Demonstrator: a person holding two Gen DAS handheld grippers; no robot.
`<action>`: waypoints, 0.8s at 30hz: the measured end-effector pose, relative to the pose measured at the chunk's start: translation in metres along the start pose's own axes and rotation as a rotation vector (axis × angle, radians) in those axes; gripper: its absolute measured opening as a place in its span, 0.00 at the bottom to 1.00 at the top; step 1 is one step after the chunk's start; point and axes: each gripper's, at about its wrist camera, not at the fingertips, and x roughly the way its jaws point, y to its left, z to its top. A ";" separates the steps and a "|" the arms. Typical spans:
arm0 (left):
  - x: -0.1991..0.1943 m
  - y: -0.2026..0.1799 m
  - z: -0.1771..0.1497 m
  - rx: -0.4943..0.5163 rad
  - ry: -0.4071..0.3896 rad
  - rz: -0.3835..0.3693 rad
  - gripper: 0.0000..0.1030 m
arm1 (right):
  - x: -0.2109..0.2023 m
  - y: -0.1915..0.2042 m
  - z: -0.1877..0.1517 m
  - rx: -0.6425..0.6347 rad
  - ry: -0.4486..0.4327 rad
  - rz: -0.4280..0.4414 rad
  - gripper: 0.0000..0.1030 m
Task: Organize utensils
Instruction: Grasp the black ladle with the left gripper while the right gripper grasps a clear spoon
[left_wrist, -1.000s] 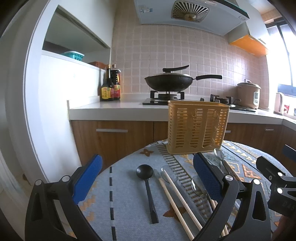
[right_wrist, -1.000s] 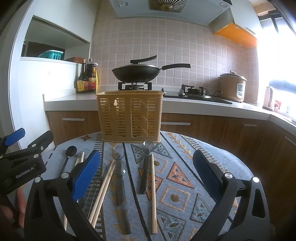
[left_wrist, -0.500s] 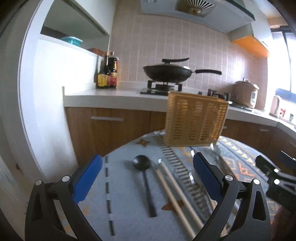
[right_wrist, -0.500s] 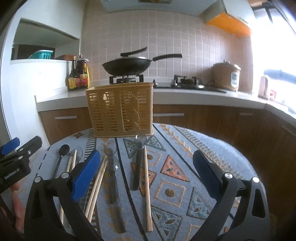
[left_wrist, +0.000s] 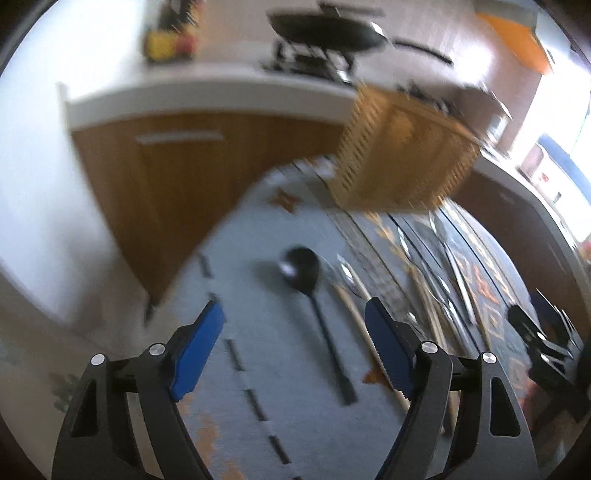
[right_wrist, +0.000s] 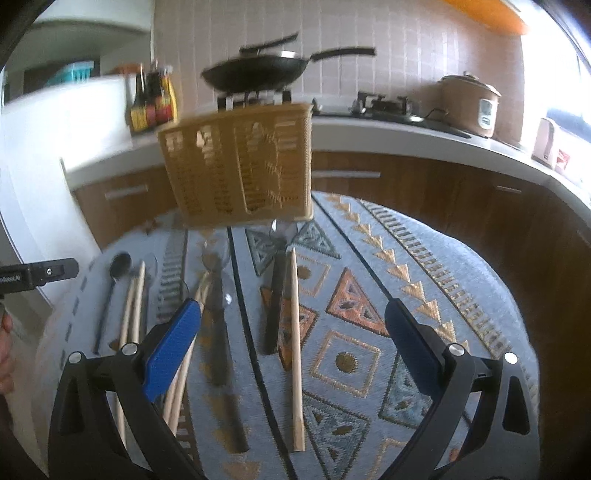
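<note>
Kitchen counter across the top of frame; patterned tablecloth (right_wrist: 424, 258) below. Orange utensil basket (right_wrist: 240, 166) stands at upper centre. Black spoon (left_wrist: 306, 280) lies mid-frame, chopsticks (right_wrist: 295, 343) and other utensils strewn beside it. My left tongs (left_wrist: 295, 347) spread wide, empty. My right tongs (right_wrist: 291, 343) spread, empty.

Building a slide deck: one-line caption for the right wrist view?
Open right gripper above chopsticks and spoons on a patterned tablecloth, facing the yellow utensil basket.
</note>
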 end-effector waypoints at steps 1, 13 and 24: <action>0.007 -0.001 0.002 0.006 0.031 -0.019 0.70 | 0.004 0.002 0.004 -0.020 0.022 -0.008 0.93; 0.044 -0.006 0.008 0.014 0.139 0.039 0.59 | 0.033 0.001 0.053 -0.164 0.193 0.084 0.86; 0.069 -0.013 0.023 0.058 0.187 0.088 0.47 | 0.099 0.027 0.091 -0.104 0.426 0.302 0.68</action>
